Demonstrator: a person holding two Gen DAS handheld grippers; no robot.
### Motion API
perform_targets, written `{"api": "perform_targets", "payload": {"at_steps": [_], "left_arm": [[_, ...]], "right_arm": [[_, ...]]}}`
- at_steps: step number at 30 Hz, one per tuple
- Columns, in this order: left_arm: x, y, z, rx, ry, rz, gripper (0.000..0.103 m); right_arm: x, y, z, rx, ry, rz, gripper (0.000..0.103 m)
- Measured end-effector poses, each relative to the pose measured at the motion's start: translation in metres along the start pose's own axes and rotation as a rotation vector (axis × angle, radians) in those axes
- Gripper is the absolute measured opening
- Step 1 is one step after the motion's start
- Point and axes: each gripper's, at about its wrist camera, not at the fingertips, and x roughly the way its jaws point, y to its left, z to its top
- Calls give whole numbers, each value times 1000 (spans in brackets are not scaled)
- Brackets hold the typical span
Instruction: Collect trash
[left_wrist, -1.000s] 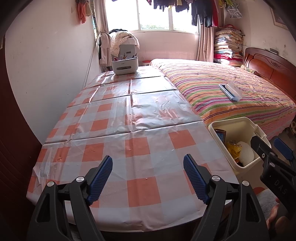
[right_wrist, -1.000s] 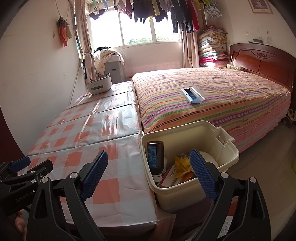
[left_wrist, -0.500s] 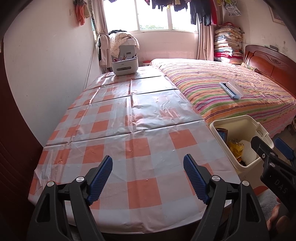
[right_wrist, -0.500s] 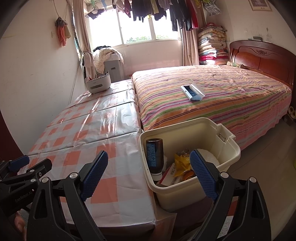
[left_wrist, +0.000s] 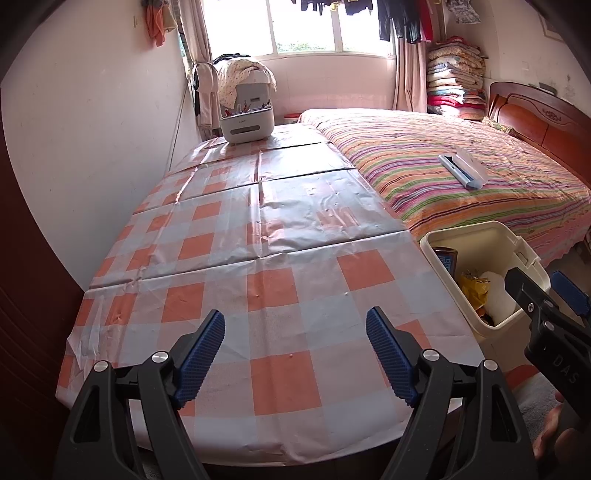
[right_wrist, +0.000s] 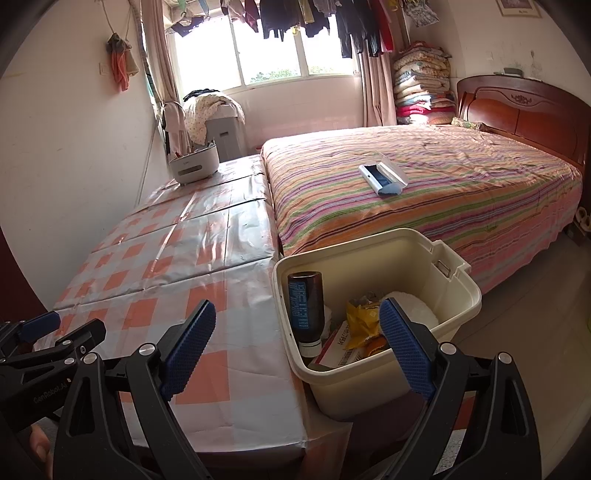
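We hold 2 grippers at the near edge of a table, both spread wide and empty. The left gripper (left_wrist: 295, 354) hangs over the orange-and-white checked tablecloth (left_wrist: 258, 258), which shows no trash on it. The right gripper (right_wrist: 297, 345) hangs partly over the table's right edge, its right finger over the cream plastic bin (right_wrist: 458, 295) that stands just beside the table, at the foot corner of the bed. The bin lies ahead and to the right of the right gripper, so we judge the right hand the nearer of the 2 for any drop. Inside, a dark bottle (right_wrist: 306, 306) stands cap down against the near-left wall, its long axis close to upright, beside a yellow wrapper (right_wrist: 360, 321), a printed carton (right_wrist: 341, 350) and something white (right_wrist: 410, 306). Farther off, a white-and-blue flat object (right_wrist: 384, 177) lies on the striped bedspread (right_wrist: 461, 192), well apart from both hands; whether it is trash we cannot tell. At the table's far end sits a white holder of pens (left_wrist: 247, 123).
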Motion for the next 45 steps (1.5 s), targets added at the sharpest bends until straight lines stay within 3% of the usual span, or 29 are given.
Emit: {"api": "perform_targets", "payload": {"at_steps": [21,29,31,32,35,45], "left_arm": [[0,-1,-1,1,3,-7,77],[0,1,-2,-19,9,-102,77],[-3,4,-1,-39,-20,-102,91],[-5,5,-1,-47,-36,-98,93],[-6,6,2,-46,-49,-65,93],[2,2,1,-36,-12,-67,93]], "right_arm": [[0,0,-1,2,1,2,89],[0,1,-2,1,2,6,89],[0,1,-2,0,2,6,89],[0,1,-2,1,1,6,89],[0,1,-2,2,3,7,89],[3,0,-4,8,9,8,89]]}}
